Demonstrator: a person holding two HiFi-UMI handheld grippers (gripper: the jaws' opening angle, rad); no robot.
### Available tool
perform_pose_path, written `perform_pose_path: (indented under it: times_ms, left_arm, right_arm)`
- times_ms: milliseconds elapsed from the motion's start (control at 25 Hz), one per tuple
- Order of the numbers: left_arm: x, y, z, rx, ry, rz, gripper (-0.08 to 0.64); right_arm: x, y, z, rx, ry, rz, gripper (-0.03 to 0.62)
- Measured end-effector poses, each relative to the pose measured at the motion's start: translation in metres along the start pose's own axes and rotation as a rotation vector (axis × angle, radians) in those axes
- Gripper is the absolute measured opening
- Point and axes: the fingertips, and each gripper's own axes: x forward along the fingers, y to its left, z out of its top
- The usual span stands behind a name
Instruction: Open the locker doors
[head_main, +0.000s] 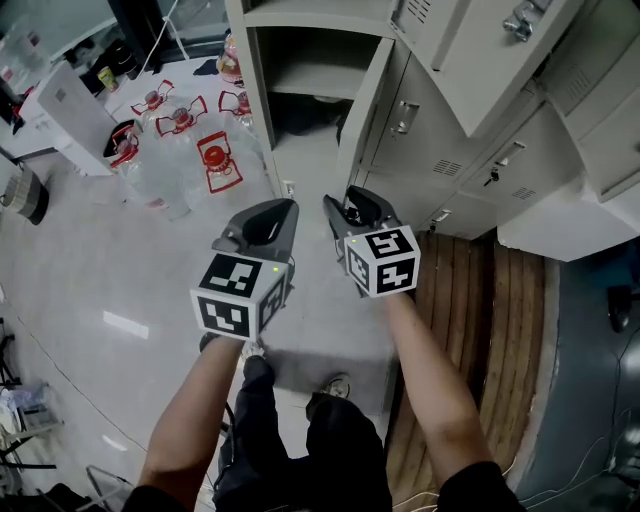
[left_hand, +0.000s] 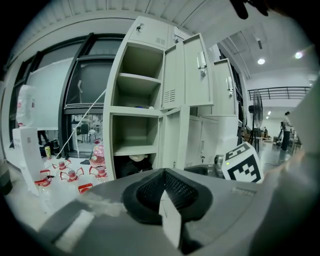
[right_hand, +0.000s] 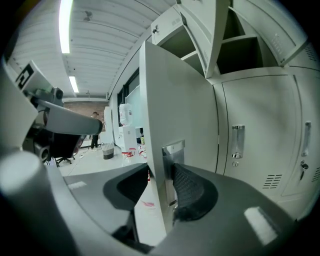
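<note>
The grey lockers (head_main: 430, 130) fill the top of the head view. Their left column stands open, showing shelves (head_main: 310, 60). My right gripper (head_main: 345, 212) is shut on the free edge of the lower open door (head_main: 366, 108). In the right gripper view that door (right_hand: 175, 100) runs between the jaws, and my right gripper (right_hand: 160, 185) has a pad against the metal handle plate (right_hand: 172, 152). My left gripper (head_main: 275, 215) hangs just left of it, shut and empty, in front of the open column (left_hand: 135, 130). Its jaws meet in the left gripper view (left_hand: 162, 192). Doors further right (right_hand: 250, 145) are closed.
Several water bottles with red handles (head_main: 190, 150) stand on the floor left of the lockers, beside a white box (head_main: 75, 115). Wooden boards (head_main: 480, 300) lie at the lockers' foot on the right. An upper door (head_main: 480, 60) swings out overhead. A dark bundle (left_hand: 134, 162) sits in the bottom compartment.
</note>
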Motion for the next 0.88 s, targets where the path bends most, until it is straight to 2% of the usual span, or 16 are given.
perform_pose_path:
  times_ms: [280,880]
  left_arm:
    - [0.012,-0.032,0.004,0.016,0.008,-0.036,0.003]
    - [0.020,-0.068,0.018,0.002,0.008,-0.059,0.003]
  right_arm:
    - [-0.028,-0.029,-0.007,0.032,-0.005,-0.040,0.164]
    - [-0.060,-0.076,-0.013,0.067,0.052,-0.115,0.153]
